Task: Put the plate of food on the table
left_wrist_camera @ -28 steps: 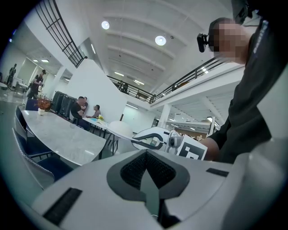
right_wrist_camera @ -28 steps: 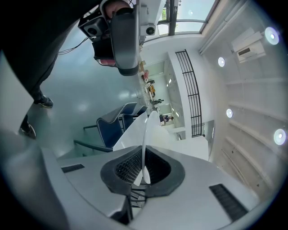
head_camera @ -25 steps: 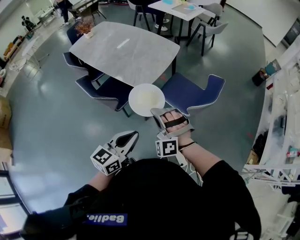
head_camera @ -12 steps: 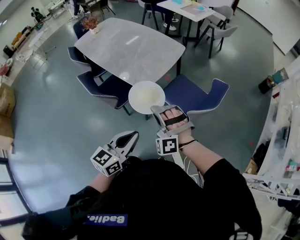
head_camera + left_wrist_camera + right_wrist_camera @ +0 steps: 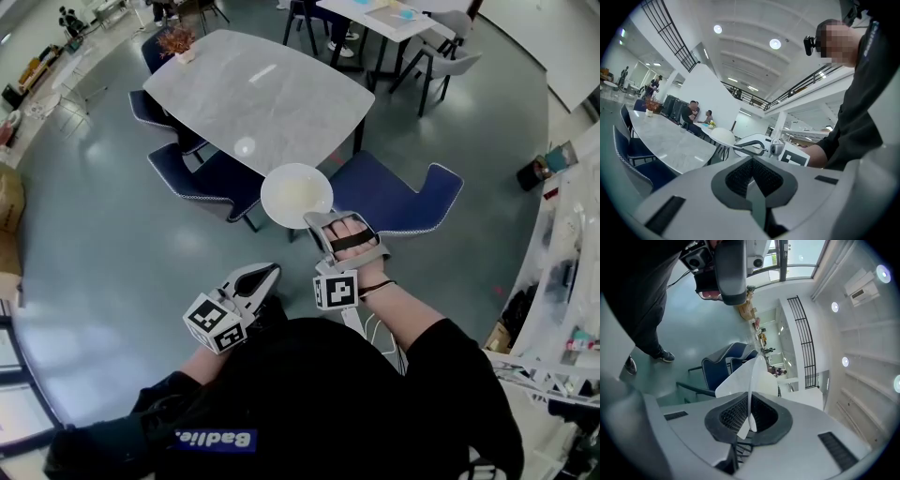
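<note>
A round white plate [image 5: 296,195] with pale food in its middle hangs level over the grey floor, in front of me. My right gripper [image 5: 319,223] is shut on its near rim. In the right gripper view the plate [image 5: 752,376] stands edge-on between the pads of that gripper [image 5: 749,416]. My left gripper [image 5: 265,273] stays low near my body, shut with nothing in it; its own view shows the pads of the left gripper [image 5: 752,180] together and the plate [image 5: 723,136] beyond. The grey marble table [image 5: 258,89] lies ahead of the plate.
Blue chairs [image 5: 394,195] [image 5: 211,183] stand at the table's near side, right under and beside the plate. A small plant [image 5: 176,42] sits at the table's far left corner. Another table with chairs [image 5: 394,19] is farther back. Shelving [image 5: 562,225] lines the right.
The plate stays in my right gripper. The table and chairs have shifted slightly in the head view. The left gripper holds its place.
</note>
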### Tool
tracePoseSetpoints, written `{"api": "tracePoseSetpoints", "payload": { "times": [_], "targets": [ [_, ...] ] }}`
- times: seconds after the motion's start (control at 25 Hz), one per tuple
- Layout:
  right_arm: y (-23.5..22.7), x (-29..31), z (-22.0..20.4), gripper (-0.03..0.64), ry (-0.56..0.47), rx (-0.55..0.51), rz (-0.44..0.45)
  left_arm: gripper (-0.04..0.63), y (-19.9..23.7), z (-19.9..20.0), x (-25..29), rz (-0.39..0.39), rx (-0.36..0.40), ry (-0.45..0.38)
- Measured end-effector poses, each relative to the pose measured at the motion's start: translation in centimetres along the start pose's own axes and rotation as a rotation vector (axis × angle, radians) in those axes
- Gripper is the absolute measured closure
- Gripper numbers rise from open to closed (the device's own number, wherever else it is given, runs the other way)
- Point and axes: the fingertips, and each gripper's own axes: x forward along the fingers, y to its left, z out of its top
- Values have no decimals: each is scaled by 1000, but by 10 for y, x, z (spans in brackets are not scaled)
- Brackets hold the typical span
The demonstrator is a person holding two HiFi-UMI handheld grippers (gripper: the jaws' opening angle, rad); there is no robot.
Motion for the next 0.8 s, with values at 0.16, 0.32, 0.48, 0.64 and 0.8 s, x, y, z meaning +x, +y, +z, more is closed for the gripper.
{"api": "tracePoseSetpoints", "payload": {
  "times": [0.16, 0.32, 0.48, 0.64, 0.8],
  "targets": [
    [-6, 30, -2, 598, 31, 3, 13, 588, 35, 18, 6, -34, 5, -4],
    [-16, 67, -5, 598, 71, 21, 13, 588, 76, 35, 14, -76, 19, 10],
    [-24, 99, -8, 598, 113, 38, 22, 588, 113, 54, 18, -108, 11, 18],
    [-31, 125, -9, 598, 158, 44, 40, 589, 144, 69, 21, -148, 15, 27],
    [-37, 148, -6, 598, 201, 45, 51, 588, 172, 80, 18, -185, 19, 24]
  ]
}}
